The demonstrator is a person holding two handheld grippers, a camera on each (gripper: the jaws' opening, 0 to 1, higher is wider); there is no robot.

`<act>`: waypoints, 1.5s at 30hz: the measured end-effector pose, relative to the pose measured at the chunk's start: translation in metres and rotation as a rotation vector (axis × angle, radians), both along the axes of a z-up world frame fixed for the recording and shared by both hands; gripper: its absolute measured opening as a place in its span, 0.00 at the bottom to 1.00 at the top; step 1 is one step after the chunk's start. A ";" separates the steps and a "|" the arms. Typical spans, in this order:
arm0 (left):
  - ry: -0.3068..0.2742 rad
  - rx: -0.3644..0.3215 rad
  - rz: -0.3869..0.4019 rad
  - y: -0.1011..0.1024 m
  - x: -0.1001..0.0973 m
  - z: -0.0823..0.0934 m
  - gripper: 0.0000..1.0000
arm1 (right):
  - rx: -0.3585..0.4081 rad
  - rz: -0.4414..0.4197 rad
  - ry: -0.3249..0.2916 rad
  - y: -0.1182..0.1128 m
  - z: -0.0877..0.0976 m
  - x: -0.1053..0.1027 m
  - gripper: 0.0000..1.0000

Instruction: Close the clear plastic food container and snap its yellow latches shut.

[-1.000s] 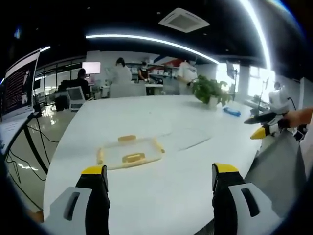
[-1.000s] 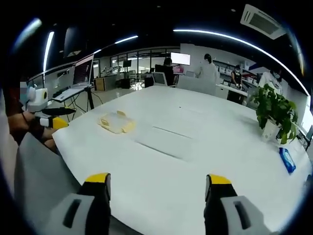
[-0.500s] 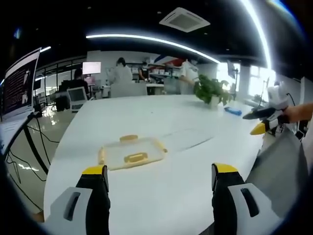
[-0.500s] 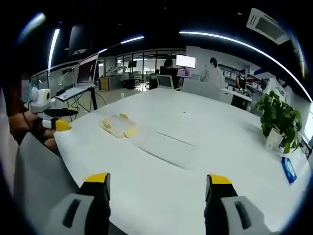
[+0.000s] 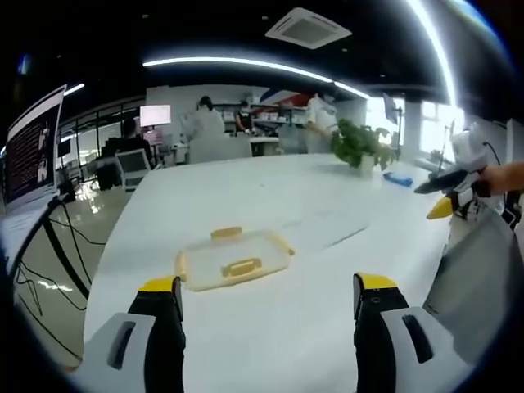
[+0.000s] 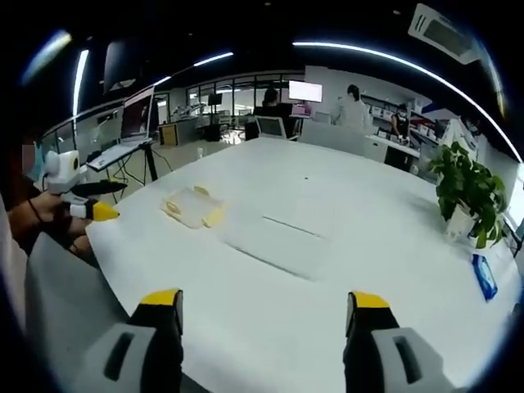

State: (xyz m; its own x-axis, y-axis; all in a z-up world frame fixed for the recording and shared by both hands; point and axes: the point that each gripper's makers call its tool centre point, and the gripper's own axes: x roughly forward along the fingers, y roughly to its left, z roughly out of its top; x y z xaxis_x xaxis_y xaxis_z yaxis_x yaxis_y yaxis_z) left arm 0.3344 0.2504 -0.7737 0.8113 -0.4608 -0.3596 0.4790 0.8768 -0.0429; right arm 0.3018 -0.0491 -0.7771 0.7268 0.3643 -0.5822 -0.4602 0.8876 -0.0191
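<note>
While both the left gripper (image 5: 260,299) and right gripper (image 6: 262,309) hang wide open and empty, the container (image 5: 235,258) lies flat on the white table (image 5: 270,196), well ahead; it looks light, thin and slippery; press its yellow latches (image 5: 241,268), bracing the rim.

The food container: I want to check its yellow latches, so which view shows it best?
The left gripper view: the food container lies near, just beyond the open left gripper, with its yellow latches distinct. The right gripper view shows it small and far off to the left, latches mere yellow specks.
</note>
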 end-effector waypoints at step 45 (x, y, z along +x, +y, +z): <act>0.143 0.356 -0.263 0.036 0.068 -0.050 0.88 | -0.032 0.376 0.081 0.086 -0.006 0.055 0.76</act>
